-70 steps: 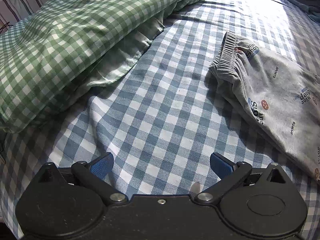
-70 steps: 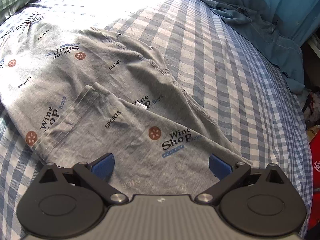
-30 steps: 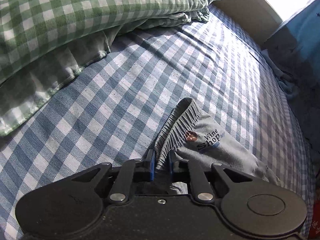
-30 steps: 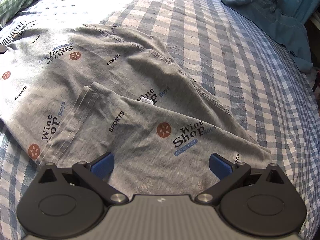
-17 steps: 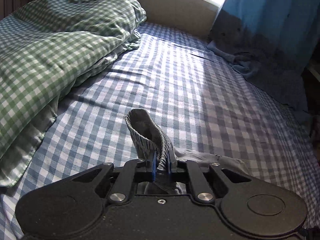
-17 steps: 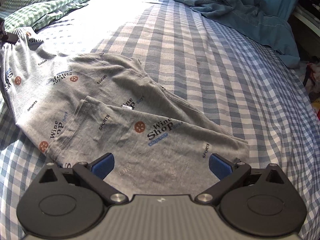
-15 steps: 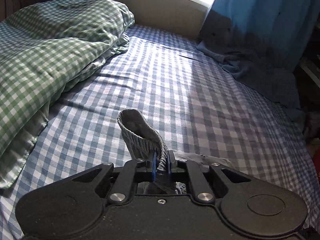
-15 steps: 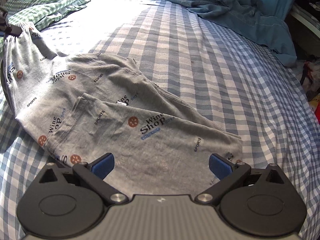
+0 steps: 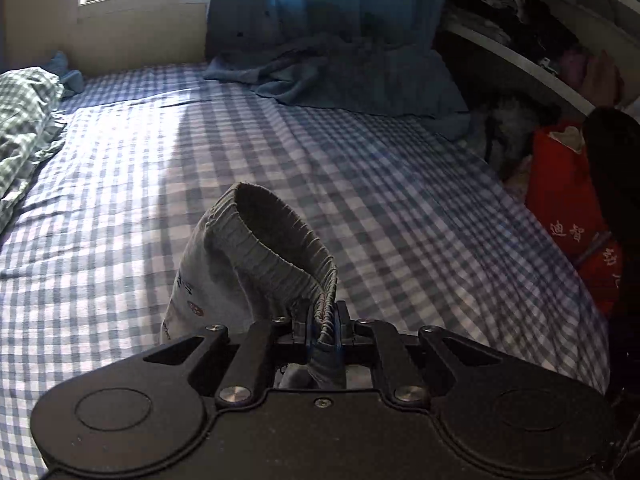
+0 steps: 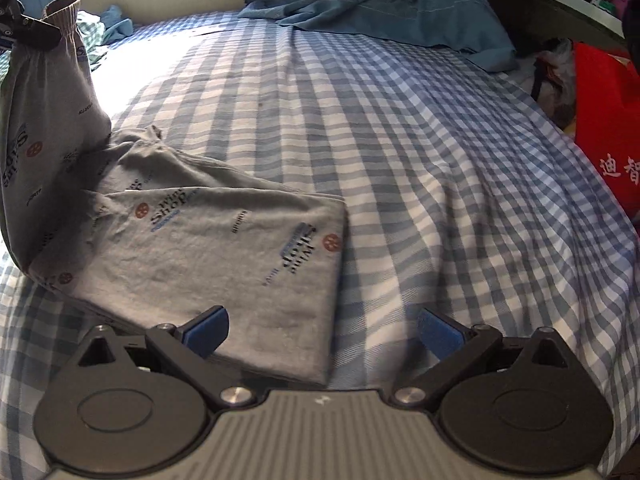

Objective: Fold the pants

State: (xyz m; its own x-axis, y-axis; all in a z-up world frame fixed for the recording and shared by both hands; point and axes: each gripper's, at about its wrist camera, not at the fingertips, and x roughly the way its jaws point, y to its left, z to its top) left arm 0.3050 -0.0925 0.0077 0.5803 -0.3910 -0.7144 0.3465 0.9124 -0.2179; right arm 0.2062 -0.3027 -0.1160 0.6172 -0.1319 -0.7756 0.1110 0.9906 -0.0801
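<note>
In the left wrist view, your left tool (image 9: 322, 332) is pinching the ribbed waistband (image 9: 276, 240) of the grey pants (image 9: 208, 276), jaws nearly together with the elastic bunched between the pads. The waistband is looping up and away from the tool, well clear of the checked bed (image 9: 120, 184), and the rest of the garment is dropping out of sight below the tool body, so this view is not showing you where the legs are lying.

In the right wrist view, your right tool (image 10: 322, 330) is standing wide with nothing between its pads, hovering over the near corner of the leg end (image 10: 224, 276), which is resting flat on the bed. From there the pants are running up and to the left to the lifted waistband. I judge that long axis to be your fold line: the left tool is carrying the waist toward the legs, and the right tool is nearer the hems.
</note>
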